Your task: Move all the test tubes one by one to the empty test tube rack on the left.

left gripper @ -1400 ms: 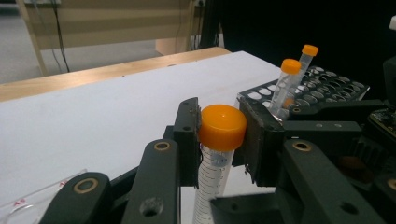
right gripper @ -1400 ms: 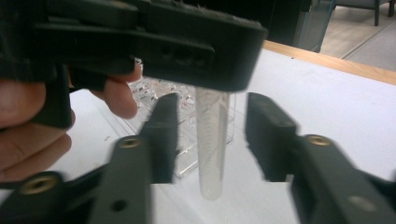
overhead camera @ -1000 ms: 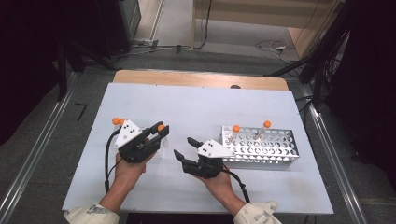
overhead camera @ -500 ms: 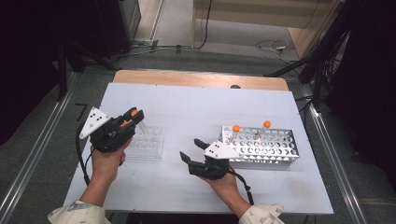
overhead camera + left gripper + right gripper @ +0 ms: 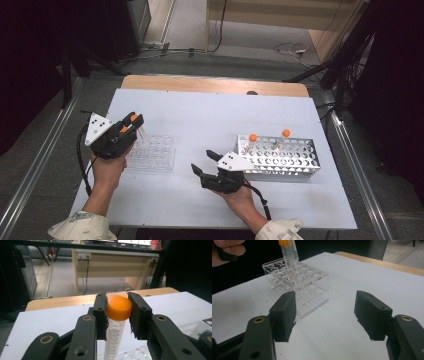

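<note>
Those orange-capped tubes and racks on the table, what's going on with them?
A person is working with a hand-held gripper in each hand. The left gripper is clamped on an orange-capped tube, holding it over the clear plastic rack. The right gripper rests open and empty near the metal rack, where two more capped tubes stand.

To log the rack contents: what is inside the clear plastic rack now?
The clear rack shows open holes; only the capped tube, held by the left gripper, hangs over one far corner. Whether its tip is already in a hole is unclear.
</note>
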Demonstrator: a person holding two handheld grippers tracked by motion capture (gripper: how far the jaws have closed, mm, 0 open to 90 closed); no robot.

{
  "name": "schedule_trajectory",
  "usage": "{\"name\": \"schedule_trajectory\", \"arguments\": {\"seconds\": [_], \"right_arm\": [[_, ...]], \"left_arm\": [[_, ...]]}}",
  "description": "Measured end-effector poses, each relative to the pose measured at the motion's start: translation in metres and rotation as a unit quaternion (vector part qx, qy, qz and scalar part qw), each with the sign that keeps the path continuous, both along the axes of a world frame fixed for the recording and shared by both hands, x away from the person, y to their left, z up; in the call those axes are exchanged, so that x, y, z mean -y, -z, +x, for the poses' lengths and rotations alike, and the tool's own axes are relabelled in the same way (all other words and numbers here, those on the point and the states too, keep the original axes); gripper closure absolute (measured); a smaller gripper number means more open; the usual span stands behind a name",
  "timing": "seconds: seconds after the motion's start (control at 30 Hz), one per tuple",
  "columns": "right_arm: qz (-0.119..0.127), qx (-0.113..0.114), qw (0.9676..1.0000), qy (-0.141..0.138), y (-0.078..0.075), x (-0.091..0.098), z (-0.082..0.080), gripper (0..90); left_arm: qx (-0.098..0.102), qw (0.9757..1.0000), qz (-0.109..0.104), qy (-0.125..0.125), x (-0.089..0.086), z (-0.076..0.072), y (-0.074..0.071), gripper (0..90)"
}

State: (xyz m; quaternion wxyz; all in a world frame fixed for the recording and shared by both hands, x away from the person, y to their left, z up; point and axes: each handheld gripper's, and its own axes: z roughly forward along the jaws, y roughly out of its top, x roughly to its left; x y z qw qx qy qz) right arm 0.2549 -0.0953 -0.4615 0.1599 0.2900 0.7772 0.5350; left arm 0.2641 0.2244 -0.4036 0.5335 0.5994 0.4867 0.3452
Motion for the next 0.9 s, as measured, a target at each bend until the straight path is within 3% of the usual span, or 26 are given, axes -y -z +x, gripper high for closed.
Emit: {"name": "schedule_trajectory", "arguments": {"seconds": [0.2,0.9], "right_arm": [[0.000,0.000,1.0000,-0.001,0.000,0.000,0.000,33.0],[0.005,0.002,1.0000,0.000,-0.002,0.002,0.000,34.0]], "left_arm": [[-0.002,1.0000,0.006,-0.006,-0.003,0.005,0.004,69.3],[-0.036,0.9989,0.027,-0.009,0.002,0.014,0.030,69.0]]}}
